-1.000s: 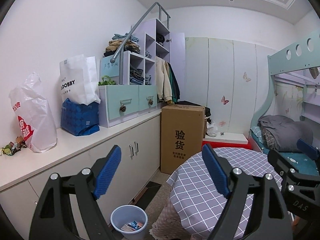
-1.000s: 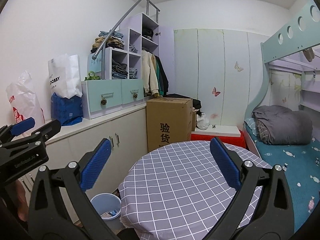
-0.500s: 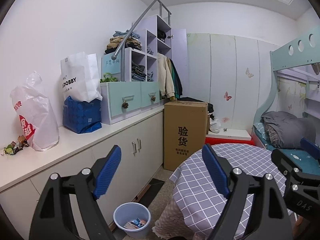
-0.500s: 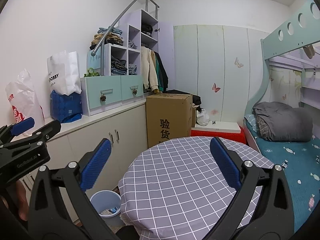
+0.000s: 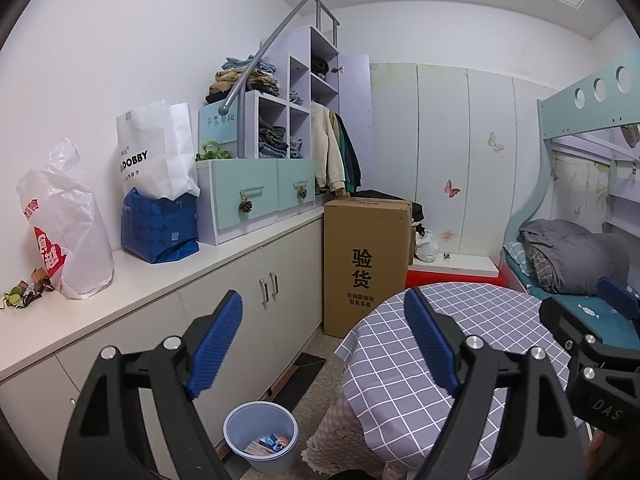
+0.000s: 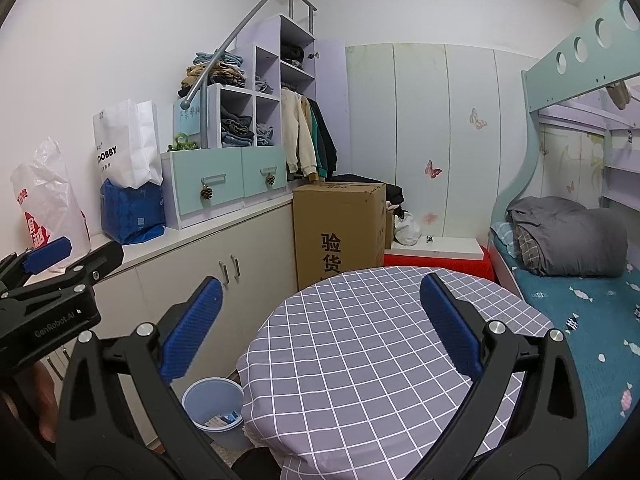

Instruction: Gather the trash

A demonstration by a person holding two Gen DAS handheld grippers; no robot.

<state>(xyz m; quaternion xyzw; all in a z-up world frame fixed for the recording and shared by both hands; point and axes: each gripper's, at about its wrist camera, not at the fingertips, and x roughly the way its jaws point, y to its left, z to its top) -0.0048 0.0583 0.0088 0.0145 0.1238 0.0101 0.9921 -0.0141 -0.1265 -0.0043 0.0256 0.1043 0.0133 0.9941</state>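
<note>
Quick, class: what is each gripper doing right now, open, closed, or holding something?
Left gripper: open, holding nothing, raised above the trash bin.
Right gripper: open, holding nothing, raised over the checkered table.

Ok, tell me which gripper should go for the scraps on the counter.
Left. The scraps lie at the counter's left end, beside the plastic bag. The left gripper hangs open on that side; the right gripper faces the table.
</note>
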